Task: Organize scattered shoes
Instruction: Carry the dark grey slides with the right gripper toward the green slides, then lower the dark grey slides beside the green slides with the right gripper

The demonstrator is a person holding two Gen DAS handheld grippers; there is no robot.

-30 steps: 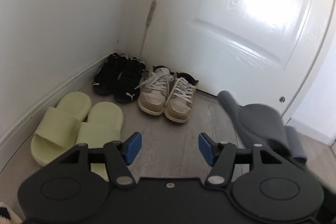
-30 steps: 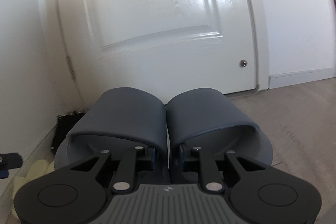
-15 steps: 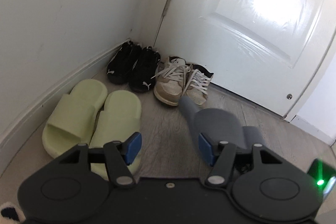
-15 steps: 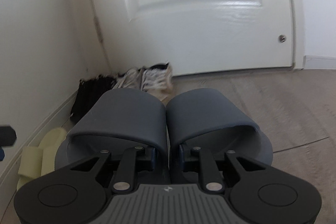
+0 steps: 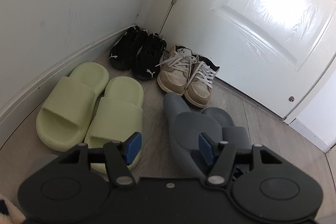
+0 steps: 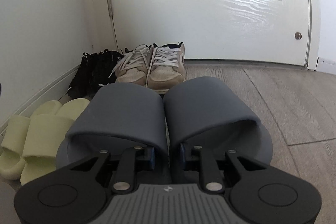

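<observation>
The right claw (image 6: 167, 155) was squeezed tight on the grey slides (image 6: 168, 110), pinching the two inner sides together so both came along as a pair. The left claw (image 5: 168, 147) was wide apart and held nothing. The grey slides sat low over the wood floor (image 6: 283, 102), just behind the tan sneakers (image 5: 185, 79) and beside the green slides (image 5: 92, 106); whether they touched the floor could not be told. The black sneakers (image 5: 138, 58) stood in the corner by the door (image 5: 262, 14), next to the tan pair. It looked like the pair was being put down in a neat spot. To do that well, the person should keep the toes pointing at the door, line the heels up with the green slides, set both soles flat, and only then let go, so the slides do not tip or bump the tan sneakers. One second before, the grey slides were up high by the door; now they had come down and closer to the other shoes.
</observation>
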